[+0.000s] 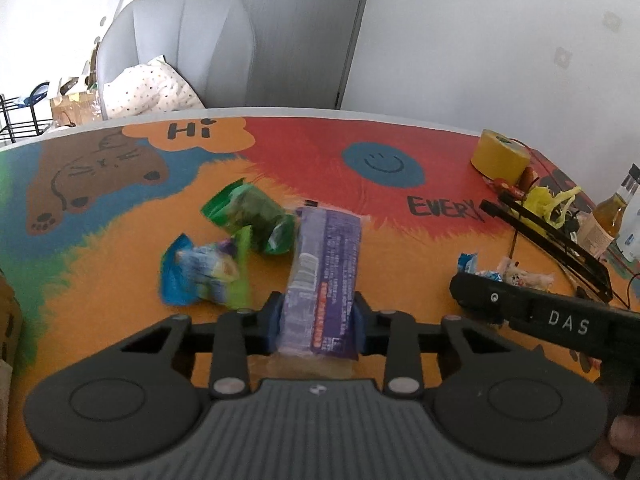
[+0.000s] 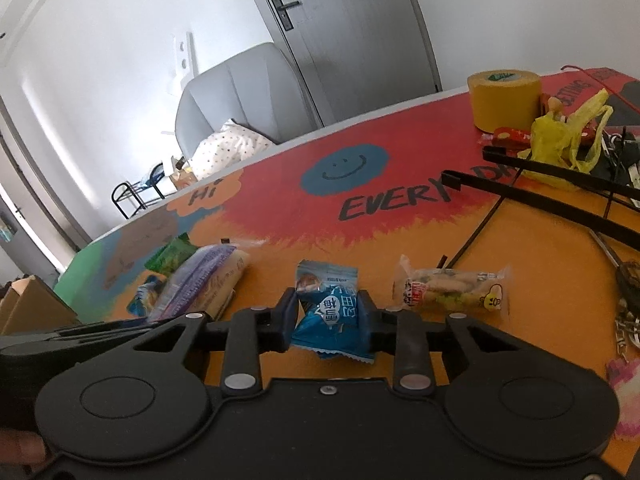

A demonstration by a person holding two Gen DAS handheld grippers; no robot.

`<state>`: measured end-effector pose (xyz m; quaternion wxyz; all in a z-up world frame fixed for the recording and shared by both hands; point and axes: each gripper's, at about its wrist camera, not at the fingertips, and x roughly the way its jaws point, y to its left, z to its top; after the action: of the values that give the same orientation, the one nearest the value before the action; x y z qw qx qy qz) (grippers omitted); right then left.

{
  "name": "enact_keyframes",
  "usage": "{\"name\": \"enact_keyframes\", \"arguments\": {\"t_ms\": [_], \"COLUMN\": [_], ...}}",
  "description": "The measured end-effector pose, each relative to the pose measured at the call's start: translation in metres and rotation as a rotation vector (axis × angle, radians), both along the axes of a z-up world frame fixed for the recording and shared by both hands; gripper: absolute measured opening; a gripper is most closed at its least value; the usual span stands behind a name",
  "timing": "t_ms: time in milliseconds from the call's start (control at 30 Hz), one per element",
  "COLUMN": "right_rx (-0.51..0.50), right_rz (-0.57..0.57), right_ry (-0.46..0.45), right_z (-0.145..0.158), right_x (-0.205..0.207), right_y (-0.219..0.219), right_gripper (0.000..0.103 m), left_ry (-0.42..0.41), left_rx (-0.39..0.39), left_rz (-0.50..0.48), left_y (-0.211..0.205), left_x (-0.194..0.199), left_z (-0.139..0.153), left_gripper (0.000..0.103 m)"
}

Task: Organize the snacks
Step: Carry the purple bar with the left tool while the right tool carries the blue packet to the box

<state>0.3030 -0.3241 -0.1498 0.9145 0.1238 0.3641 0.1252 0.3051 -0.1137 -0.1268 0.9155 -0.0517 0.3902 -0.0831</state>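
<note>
We see the long purple snack pack (image 1: 324, 276) lying on the colourful table (image 1: 400, 240), clamped between the left gripper (image 1: 318, 320) pads. Only the right wrist view shows the right gripper (image 2: 329, 312) clenched on a blue packet (image 2: 330, 312). Beside it lies a clear snack bag (image 2: 452, 290); green packets (image 1: 248, 220) lie left.

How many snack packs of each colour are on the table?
Green: 1
Blue and green: 1
Purple: 1
Blue: 1
Clear: 1
Total: 5
</note>
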Motion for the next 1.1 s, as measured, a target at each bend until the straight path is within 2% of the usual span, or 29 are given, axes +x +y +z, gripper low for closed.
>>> {"name": "enact_keyframes", "arguments": {"t_ms": [100,500,1100], "right_rx": [0.005,0.008,0.009], "right_rz": [0.002,0.033,0.121], "right_ry": [-0.016,-0.088,-0.201], "right_z": [0.006,0.036,0.078], "right_x": [-0.006,-0.029,-0.061], "right_y": [0.002,0.019,0.067], "right_gripper": [0.029,0.029,0.029], "left_ry": [-0.002,-0.105,-0.243], "left_rx": [-0.010,-0.018,-0.035], "left_rz": [-0.006,0.010,0.096], "left_y": [0.000,0.014,0.063], "left_x": [-0.005,-0.038,-0.096], "left_z": [0.004,0.044,0.094], "left_gripper": [0.032,0.031,0.030]}}
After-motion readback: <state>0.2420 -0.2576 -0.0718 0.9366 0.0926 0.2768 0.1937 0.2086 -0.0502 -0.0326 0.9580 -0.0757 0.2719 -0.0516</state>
